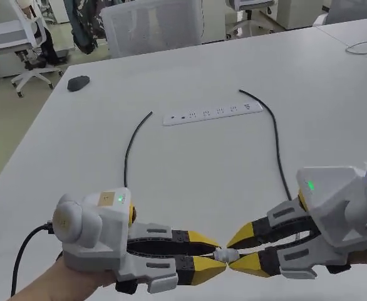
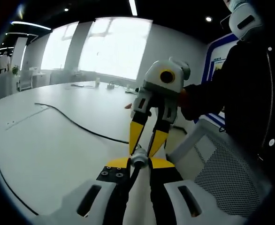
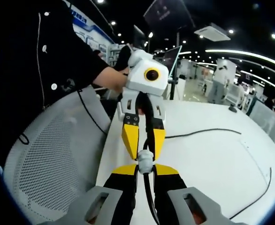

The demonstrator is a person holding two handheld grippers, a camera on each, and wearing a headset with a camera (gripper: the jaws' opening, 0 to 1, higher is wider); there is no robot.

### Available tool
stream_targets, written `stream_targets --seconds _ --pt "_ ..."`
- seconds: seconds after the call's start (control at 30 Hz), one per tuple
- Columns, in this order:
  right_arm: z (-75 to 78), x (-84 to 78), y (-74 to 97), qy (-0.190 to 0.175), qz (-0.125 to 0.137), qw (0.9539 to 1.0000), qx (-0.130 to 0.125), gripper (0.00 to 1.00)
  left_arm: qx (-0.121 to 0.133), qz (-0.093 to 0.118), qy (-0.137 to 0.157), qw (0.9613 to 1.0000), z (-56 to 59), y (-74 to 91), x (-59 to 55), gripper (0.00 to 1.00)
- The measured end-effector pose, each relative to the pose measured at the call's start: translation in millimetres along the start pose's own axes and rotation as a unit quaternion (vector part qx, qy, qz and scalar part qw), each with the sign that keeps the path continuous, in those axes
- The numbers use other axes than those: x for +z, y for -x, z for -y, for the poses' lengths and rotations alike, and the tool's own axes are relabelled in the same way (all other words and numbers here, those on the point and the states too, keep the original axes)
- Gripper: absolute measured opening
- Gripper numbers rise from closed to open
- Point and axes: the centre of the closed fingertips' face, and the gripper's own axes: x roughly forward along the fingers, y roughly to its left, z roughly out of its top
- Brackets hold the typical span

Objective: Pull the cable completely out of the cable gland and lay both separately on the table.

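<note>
A small white cable gland (image 1: 227,255) hangs just above the table's near edge, with a thin black cable (image 1: 275,144) threaded through it. My left gripper (image 1: 221,253) comes in from the left and my right gripper (image 1: 230,254) from the right, tip to tip. Both are shut on the gland, one at each end. In the left gripper view the gland (image 2: 140,161) sits between my yellow tips and the cable (image 2: 134,180) runs back between the jaws. The right gripper view shows the same gland (image 3: 147,161), with the cable (image 3: 149,197) trailing down between its jaws.
A white power strip (image 1: 212,113) lies mid-table between two stretches of black cable; the left stretch (image 1: 130,147) curves toward my left gripper. A dark mouse (image 1: 78,83) sits at the far left edge. Office chairs (image 1: 152,25) stand behind the table. A mesh chair (image 3: 53,159) is close beside me.
</note>
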Motion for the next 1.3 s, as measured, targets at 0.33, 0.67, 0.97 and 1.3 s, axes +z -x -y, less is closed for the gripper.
stream_targets --seconds 0.33,0.67,0.97,1.3 --pt "2.1 -11.8 0.4 -0.004 -0.027 0.9996 -0.007 0.13 0.006 -0.005 -0.02 0.9998 -0.5 0.6 0.9 0.15" --pt "-0.6 -27.3 1.4 0.002 -0.054 0.9985 -0.011 0.0 0.004 -0.019 -0.026 0.9995 -0.2 -0.9 -5.4 0.15" --pt "1.1 -40.4 9.6 -0.021 -0.066 0.9974 -0.023 0.0 0.011 -0.027 -0.031 0.9991 -2.0 -0.4 -9.6 0.15" --pt "13.4 -78.9 44.3 -0.079 -0.091 0.9901 -0.073 0.0 0.022 -0.026 -0.03 0.999 -7.2 6.3 -9.4 0.15"
